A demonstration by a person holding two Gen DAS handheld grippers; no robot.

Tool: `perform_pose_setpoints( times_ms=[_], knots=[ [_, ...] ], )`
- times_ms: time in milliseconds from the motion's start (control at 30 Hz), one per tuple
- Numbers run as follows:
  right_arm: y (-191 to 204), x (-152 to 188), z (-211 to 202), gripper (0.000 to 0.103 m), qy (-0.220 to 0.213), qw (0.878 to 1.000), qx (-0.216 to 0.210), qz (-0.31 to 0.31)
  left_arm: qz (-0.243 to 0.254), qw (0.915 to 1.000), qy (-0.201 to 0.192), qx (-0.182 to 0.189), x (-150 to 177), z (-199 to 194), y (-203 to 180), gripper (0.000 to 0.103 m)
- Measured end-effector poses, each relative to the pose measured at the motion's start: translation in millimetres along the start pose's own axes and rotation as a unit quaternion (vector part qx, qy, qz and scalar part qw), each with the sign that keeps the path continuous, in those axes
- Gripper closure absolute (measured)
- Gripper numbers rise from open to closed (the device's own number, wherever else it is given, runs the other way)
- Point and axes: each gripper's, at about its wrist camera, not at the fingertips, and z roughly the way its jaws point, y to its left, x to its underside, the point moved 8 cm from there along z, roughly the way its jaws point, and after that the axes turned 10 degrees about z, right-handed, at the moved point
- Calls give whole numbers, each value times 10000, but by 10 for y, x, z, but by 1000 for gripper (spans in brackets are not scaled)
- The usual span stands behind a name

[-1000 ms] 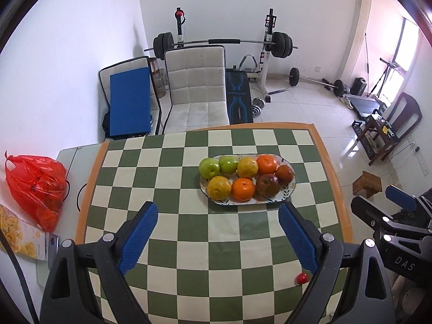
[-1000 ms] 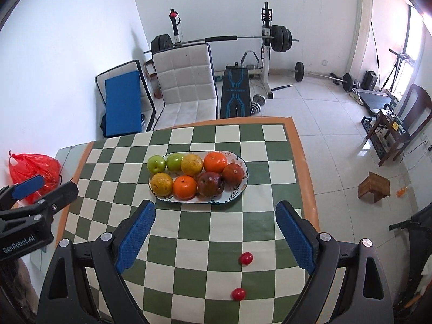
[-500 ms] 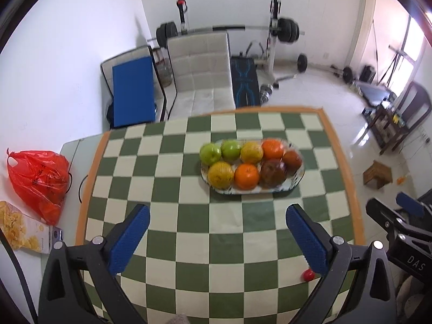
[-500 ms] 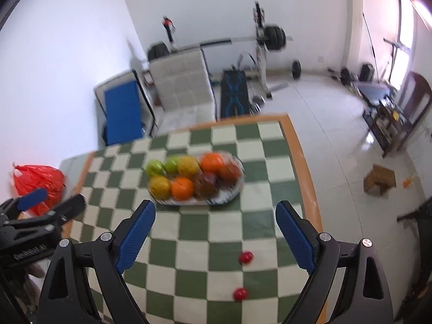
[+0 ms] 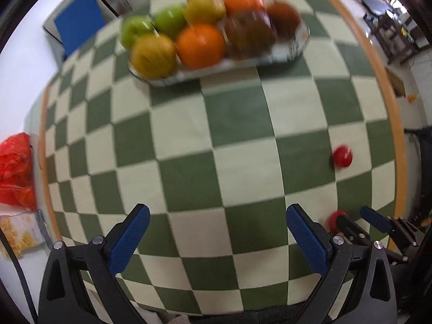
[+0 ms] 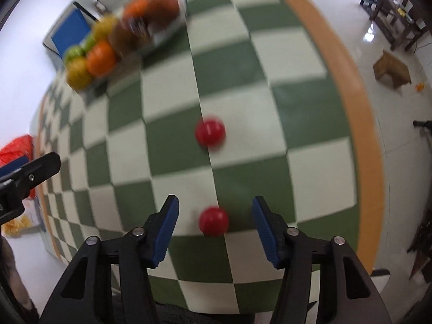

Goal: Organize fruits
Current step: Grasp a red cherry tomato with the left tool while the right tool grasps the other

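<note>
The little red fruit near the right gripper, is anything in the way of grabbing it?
No. The near red fruit sits between the open right gripper fingers, with only bare checkered tablecloth around it.

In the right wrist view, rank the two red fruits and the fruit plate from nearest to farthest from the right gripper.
1. Nearer red fruit, between the open fingers of the right gripper.
2. Other red fruit, straight ahead, mid-table.
3. Fruit plate, far, upper left.

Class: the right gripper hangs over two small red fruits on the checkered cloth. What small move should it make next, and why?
Probably lower the right gripper and close on the nearer red fruit: it sits between the open fingers, still loose on the table, away from the fruit plate.
</note>
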Motion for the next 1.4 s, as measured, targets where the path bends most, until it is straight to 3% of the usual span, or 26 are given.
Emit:
perform_pose_setpoints(
  times_ms=[133, 167, 367, 633, 733, 800, 867, 967, 1000, 1100, 1267, 1333, 1400],
  knots=[
    [29, 161, 251, 63, 168, 9993, 177, -284, 79, 9997, 222, 60, 28, 163, -124, 0],
    [30, 187, 292, 70, 186, 9991, 201, -337, 94, 9996, 240, 95, 14, 174, -155, 0],
    [-101, 164, 185, 71, -22, 10000, -64, -57, 240, 9987, 229, 399, -245, 190, -463, 0],
    [-599, -46, 24, 71, -312, 9985, -73, 447, 1097, 9912, 56, 745, -666, 278, -1238, 2],
    [-709, -149, 42, 71, -321, 9979, -43, 555, 1291, 9884, 55, 795, -723, 337, -1410, 12],
    [-777, -230, 36, 71, -319, 9976, -16, 608, 1382, 9870, 99, 809, -746, 396, -1486, 25],
    [-815, -315, 11, 70, -317, 9975, -7, 636, 1415, 9859, 198, 875, -767, 487, -1509, 57],
    [-822, -446, -27, 70, -328, 9976, 40, 610, 1406, 9855, 81, 947, -801, 482, -1525, 78],
    [-810, -467, -33, 70, -328, 9976, 44, 608, 1399, 9856, 70, 945, -791, 477, -1526, 78],
    [-764, -538, -128, 70, -383, 9975, -15, 590, 1148, 9876, -103, 1068, -847, 341, -1365, 78],
    [-483, -795, -341, 70, -589, 9967, -339, 439, 117, 9883, -348, 1479, -958, 83, -679, 78],
    [-280, -953, -397, 70, -683, 9959, -512, 314, -487, 9839, -469, 1655, -1022, -13, -305, 78],
    [-59, -1145, -415, 70, -751, 9945, -704, 196, -1098, 9733, -506, 1952, -1094, -40, 40, 78]
  ],
)
